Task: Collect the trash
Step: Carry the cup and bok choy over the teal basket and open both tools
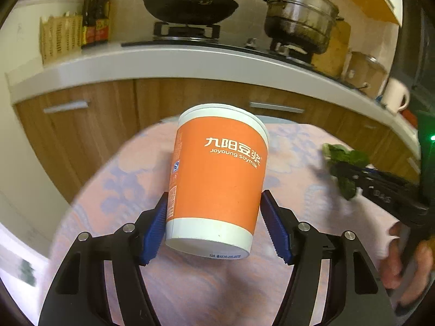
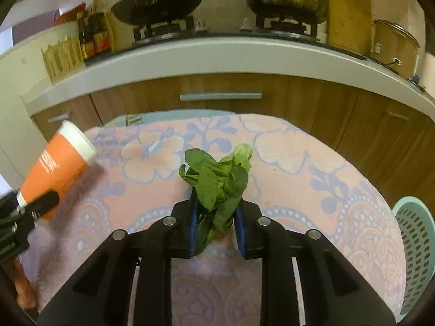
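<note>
So both hands are busy here. The left gripper (image 1: 213, 225) has an orange paper cup with white rim and white lettering (image 1: 217, 182) between its blue jaws near the base; one pad touches the cup wall, the other looks just off it, so I'd call it not quite clamped. The cup tilts over the pink and lilac flower-patterned cloth on the desk (image 2: 312, 163). The right gripper (image 2: 216, 225) is clenched on a limp bunch of green leafy vegetable (image 2: 217, 182), gripped low at the stems with the leaves flopping out above. My guess on handling: the cup is light and thin-walled, so squeeze too hard and it crumples; low down by the stiff bottom ring seems the safest hold. The greens are soft, maybe slippery, so pinching the bunched stems beats grabbing loose leaves. A pale teal perforated plastic basket (image 2: 416, 244) sits at the desk's right edge, probably where the trash goes.
</note>
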Tool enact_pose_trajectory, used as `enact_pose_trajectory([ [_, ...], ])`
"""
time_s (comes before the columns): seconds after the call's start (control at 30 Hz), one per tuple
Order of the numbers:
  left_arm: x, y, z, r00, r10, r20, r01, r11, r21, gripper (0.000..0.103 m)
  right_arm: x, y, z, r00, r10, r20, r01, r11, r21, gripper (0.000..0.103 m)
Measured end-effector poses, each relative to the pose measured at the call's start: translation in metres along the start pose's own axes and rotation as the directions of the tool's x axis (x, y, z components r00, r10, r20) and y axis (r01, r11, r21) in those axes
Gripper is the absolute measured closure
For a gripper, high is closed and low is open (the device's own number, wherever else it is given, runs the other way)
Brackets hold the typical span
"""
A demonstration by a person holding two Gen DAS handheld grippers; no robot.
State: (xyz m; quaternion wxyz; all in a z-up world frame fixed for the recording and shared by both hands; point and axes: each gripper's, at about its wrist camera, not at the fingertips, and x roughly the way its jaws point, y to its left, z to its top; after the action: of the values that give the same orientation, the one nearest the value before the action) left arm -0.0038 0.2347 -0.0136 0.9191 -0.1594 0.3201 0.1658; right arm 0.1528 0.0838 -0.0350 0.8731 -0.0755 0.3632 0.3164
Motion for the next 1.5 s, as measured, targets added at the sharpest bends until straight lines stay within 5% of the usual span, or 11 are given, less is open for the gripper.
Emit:
enact_pose_trajectory([
  [0.33,-0.030,-0.070,-0.017,0.996,-0.090,0.024,0.088,0.993,0.082,0.039,-0.043,-0.033,-0.036,1.000,0.012,0.007,-0.012,0.997,0.083,0.083],
  [0.5,-0.038,-0.111,-0.025,0.988,-0.153,0.023,0.150,0.981,0.121,0.039,-0.079,-0.073,-0.065,0.999,-0.045,0.024,0.041,0.987,0.153,0.083],
  [0.67,-0.032,-0.164,-0.047,0.968,-0.249,-0.028,0.250,0.956,0.151,0.039,-0.122,-0.131,-0.091,0.993,-0.104,0.055,0.088,0.966,0.244,0.083],
  [0.87,-0.026,-0.228,-0.054,0.911,-0.401,-0.097,0.412,0.897,0.160,0.039,-0.163,-0.194,-0.114,0.966,-0.253,0.062,0.222,0.924,0.312,0.083],
  [1.1,-0.015,-0.293,-0.059,0.906,-0.400,-0.141,0.424,0.863,0.274,0.039,-0.190,-0.250,-0.123,0.946,-0.315,0.073,0.257,0.871,0.419,0.083],
  [1.5,0.004,-0.349,-0.051,0.907,-0.387,-0.166,0.421,0.832,0.361,0.038,-0.200,-0.294,-0.120,0.937,-0.340,0.084,0.260,0.836,0.482,0.083],
])
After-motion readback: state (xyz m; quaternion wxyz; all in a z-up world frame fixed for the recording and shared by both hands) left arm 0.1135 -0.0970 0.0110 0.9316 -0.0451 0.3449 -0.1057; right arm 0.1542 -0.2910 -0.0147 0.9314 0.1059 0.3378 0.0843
